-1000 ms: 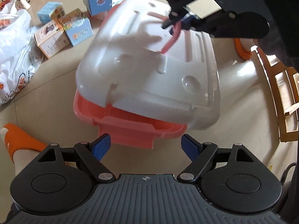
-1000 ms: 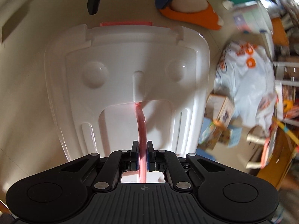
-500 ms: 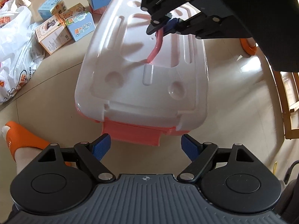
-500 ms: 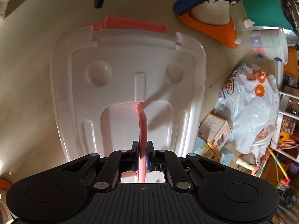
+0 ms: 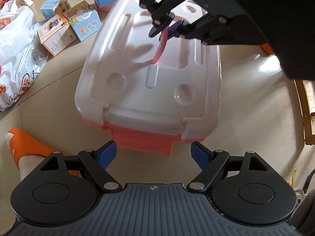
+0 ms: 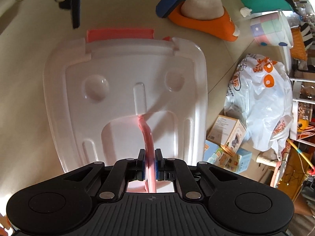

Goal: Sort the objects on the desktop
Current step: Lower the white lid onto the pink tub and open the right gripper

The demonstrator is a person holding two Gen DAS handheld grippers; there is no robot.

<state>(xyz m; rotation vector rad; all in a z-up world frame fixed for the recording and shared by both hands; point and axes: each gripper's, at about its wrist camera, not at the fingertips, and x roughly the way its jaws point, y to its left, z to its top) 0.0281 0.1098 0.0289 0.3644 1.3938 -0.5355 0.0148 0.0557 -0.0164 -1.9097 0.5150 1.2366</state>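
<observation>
A pink storage box (image 5: 140, 138) stands on the floor with its white translucent lid (image 5: 135, 78) lying flat on top. The lid also fills the right wrist view (image 6: 126, 74). My right gripper (image 6: 150, 166) is shut on the lid's pink handle (image 6: 148, 141); from the left wrist view it (image 5: 169, 28) reaches in from the top right, pinching the handle (image 5: 161, 47). My left gripper (image 5: 153, 153) is open and empty, just in front of the box's pink latch tab.
Several small cartons (image 5: 67, 29) and a white plastic bag (image 5: 15, 59) lie left of the box. A foot in an orange slipper (image 5: 25, 149) is near my left gripper. A wooden chair (image 5: 307, 106) stands at the right.
The lid was tilted up off the box a second ago; it has come down and now sits level on the box, still held by the right gripper. The left gripper stayed open.
</observation>
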